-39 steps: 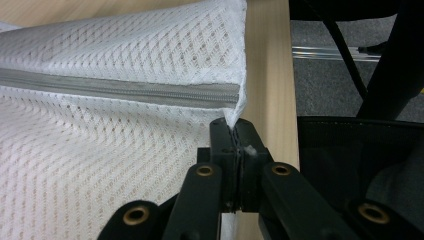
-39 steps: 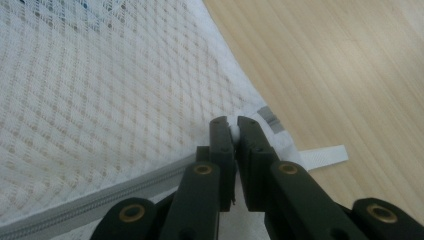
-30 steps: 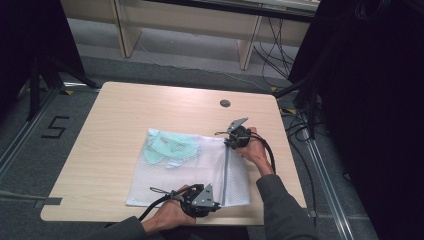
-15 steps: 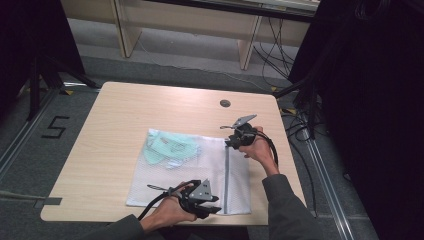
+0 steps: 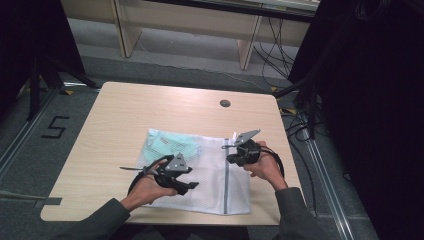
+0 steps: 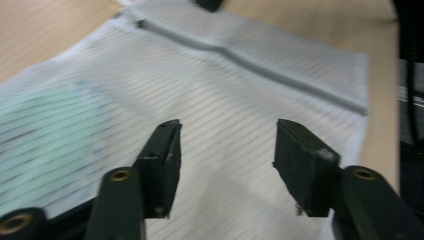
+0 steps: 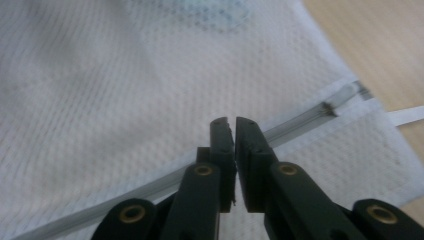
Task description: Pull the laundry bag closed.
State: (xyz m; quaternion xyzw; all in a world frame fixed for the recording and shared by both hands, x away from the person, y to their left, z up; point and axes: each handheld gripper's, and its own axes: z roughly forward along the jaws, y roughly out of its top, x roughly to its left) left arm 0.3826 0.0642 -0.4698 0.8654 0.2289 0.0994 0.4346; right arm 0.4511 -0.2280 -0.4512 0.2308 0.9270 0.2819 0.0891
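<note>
— What did the bag look like?

— A white mesh laundry bag [image 5: 200,172] lay flat on the table, a grey zipper [image 5: 226,182] running across it near one end. Something pale green [image 5: 167,145] showed through the mesh at the end away from the zipper.

— And the grippers?

— The left gripper [image 6: 225,150] hung over the bag's middle, jaws spread wide with nothing between them. The right gripper [image 7: 234,125] sat above the zipper line, jaws nearly together with just a sliver of gap — gripping nothing I could see.

— Where was the bag on the table?

— On the near half of the light wooden table [image 5: 125,115], reaching almost to the near edge. A round cable port [image 5: 225,103] sat beyond the bag. Past the table lay grey floor with loose cables [image 5: 295,110], and a "5" [image 5: 55,127] marked on the floor well off from the bag's green end.
</note>
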